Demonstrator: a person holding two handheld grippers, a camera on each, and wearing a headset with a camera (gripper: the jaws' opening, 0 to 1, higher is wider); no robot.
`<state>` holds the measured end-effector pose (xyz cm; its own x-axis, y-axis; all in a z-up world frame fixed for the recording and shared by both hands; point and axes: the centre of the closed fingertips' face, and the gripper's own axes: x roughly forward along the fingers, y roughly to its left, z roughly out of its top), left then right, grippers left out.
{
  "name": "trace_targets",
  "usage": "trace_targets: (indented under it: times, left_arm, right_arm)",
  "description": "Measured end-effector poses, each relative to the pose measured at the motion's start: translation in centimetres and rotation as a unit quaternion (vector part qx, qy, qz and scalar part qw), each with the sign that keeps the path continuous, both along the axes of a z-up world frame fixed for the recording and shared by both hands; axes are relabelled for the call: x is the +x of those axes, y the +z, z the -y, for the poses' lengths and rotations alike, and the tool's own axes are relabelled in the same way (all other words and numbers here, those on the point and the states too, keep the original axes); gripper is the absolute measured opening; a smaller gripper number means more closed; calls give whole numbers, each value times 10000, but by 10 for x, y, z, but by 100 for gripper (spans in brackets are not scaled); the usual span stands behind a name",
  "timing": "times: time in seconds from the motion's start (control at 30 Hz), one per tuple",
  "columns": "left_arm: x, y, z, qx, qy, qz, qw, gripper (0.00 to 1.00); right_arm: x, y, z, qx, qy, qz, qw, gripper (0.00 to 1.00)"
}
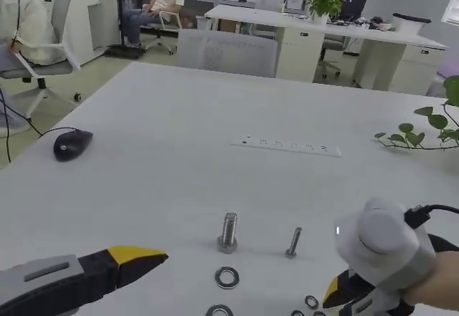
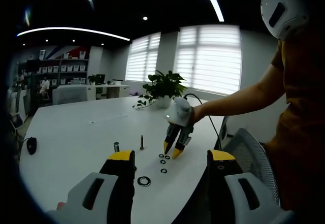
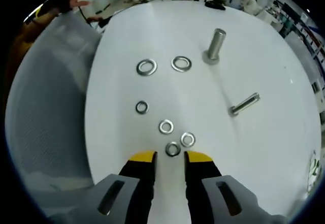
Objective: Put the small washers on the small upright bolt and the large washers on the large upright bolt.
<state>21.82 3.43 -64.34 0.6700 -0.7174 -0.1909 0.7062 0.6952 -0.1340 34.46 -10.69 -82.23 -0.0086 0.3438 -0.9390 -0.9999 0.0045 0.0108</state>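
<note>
Left gripper, grey body with black, yellow-tipped jaws: entered from the bottom of the left gripper view, jaws spread wide, nothing between them. Right gripper, same make: bottom centre of the right gripper view, jaws a narrow gap apart, pinching nothing, tips low over the white tabletop. Small silver metal washers, 4, lying flat in the lower centre of that view: nearest small washer just ahead of the gap between the tips, second small washer just beside it to the right, third small washer above them, fourth small washer apart to the upper left. Large silver metal washers, 2, flat and side by side in the upper centre: left large washer, right large washer. Large silver hex-head bolt: stood head down in the upper right, near the right large washer. Small silver hex-head bolt: stood head down at right centre, well apart from the washers. In the head view: black computer mouse at left, white power strip at centre, green trailing plant at the right edge.
</note>
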Motion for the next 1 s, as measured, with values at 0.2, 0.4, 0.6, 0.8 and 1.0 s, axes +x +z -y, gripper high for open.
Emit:
trace_targets:
  times: [0.2, 0.4, 0.6, 0.8, 1.0]
  left_arm:
    - [0, -2, -2, -3, 30, -18, 10000, 56]
    - [0, -2, -2, -8, 39, -12, 10000, 56]
    - [-1, -3, -1, -9, 17, -20, 10000, 56]
    - [-2, -4, 0, 14, 11, -30, 10000, 56]
    - [-2, -3, 0, 32, 7, -23, 10000, 56]
  right_arm:
    - [1, -2, -2, -36, 55, 27, 10000, 23]
    - [2, -2, -2, -132, 129, 102, 9998, 20]
    - [0, -3, -3, -186, 207, 131, 9995, 17]
    - [1, -3, -4, -161, 33, 79, 9998, 16]
    - [1, -3, -4, -165, 34, 125, 9998, 15]
